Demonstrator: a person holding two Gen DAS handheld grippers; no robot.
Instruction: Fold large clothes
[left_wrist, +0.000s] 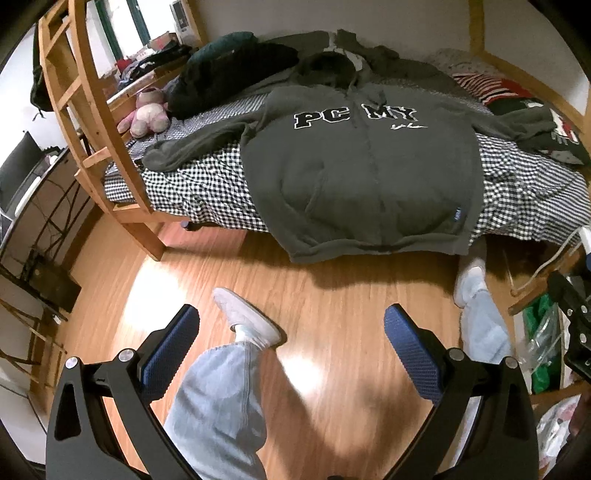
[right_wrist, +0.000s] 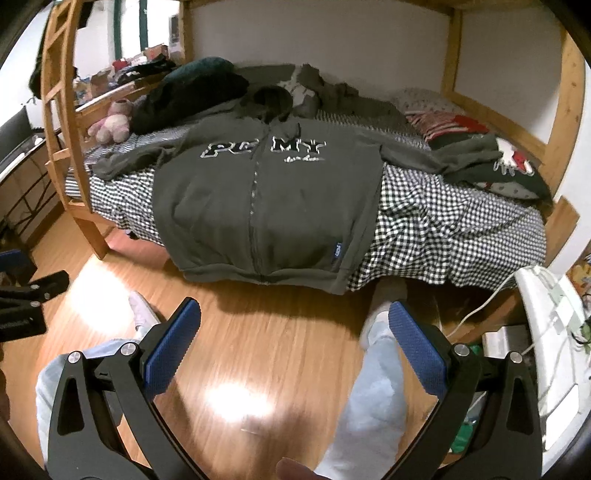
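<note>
A large dark grey zip hoodie (left_wrist: 362, 177) with white chest letters lies front up on the checkered bed (left_wrist: 192, 188). Its hem hangs over the bed's front edge and both sleeves are spread sideways. It also shows in the right wrist view (right_wrist: 266, 210). My left gripper (left_wrist: 291, 325) is open and empty, held over the wooden floor well short of the bed. My right gripper (right_wrist: 293, 321) is open and empty too, also back from the hem. The right gripper's body shows at the left wrist view's right edge (left_wrist: 572, 314).
The person's jeans legs and white shoes (left_wrist: 247, 317) stand on the wooden floor (left_wrist: 332, 295) in front of the bed. A wooden ladder frame (left_wrist: 92, 122) stands at the left. Dark pillows (left_wrist: 229, 70), a pink plush toy (left_wrist: 147, 114) and other clothes (left_wrist: 517, 103) lie on the bed. A white cable (right_wrist: 480, 306) trails at the right.
</note>
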